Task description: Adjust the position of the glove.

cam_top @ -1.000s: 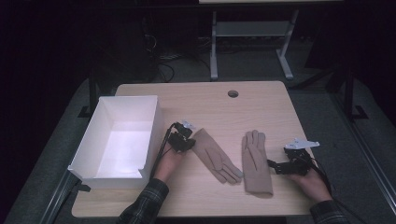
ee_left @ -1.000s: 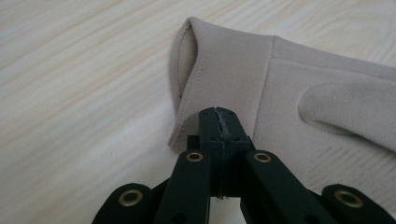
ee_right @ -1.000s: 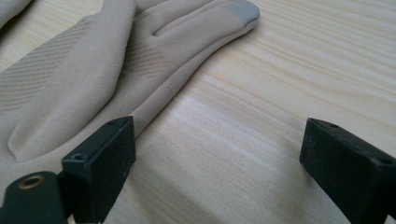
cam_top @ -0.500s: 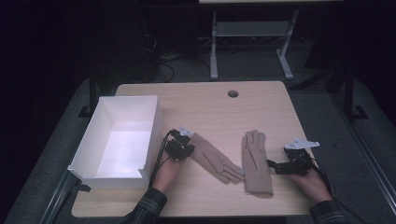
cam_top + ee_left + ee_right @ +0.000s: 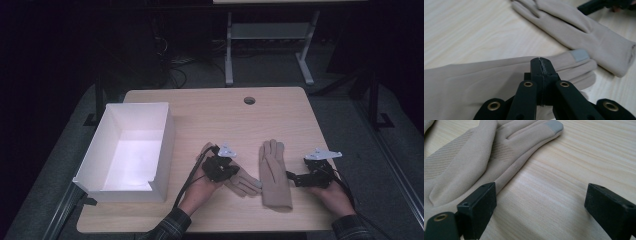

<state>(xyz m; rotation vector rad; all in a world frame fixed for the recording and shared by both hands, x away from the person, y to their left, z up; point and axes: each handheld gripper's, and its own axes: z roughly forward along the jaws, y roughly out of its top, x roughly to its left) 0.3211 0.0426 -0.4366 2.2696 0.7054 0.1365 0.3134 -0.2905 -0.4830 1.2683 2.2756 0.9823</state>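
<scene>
Left gripper (image 5: pixel 235 174) is lying closed over the left glove (image 5: pixel 245 181), apparently pinching its fabric. Right gripper (image 5: pixel 294 177) is resting wide open, empty, beside the right glove (image 5: pixel 274 175). White box (image 5: pixel 165 145) is sitting on the desk (image 5: pixel 210 107), left of both.

White box (image 5: pixel 131 150) — table (image 5: pixel 210 110), left

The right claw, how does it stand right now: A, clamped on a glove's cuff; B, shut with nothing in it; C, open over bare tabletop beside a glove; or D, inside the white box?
C: in the right gripper view the right claw has its jaws wide apart over bare table, with the glove lying alongside one jaw, not between them.
</scene>
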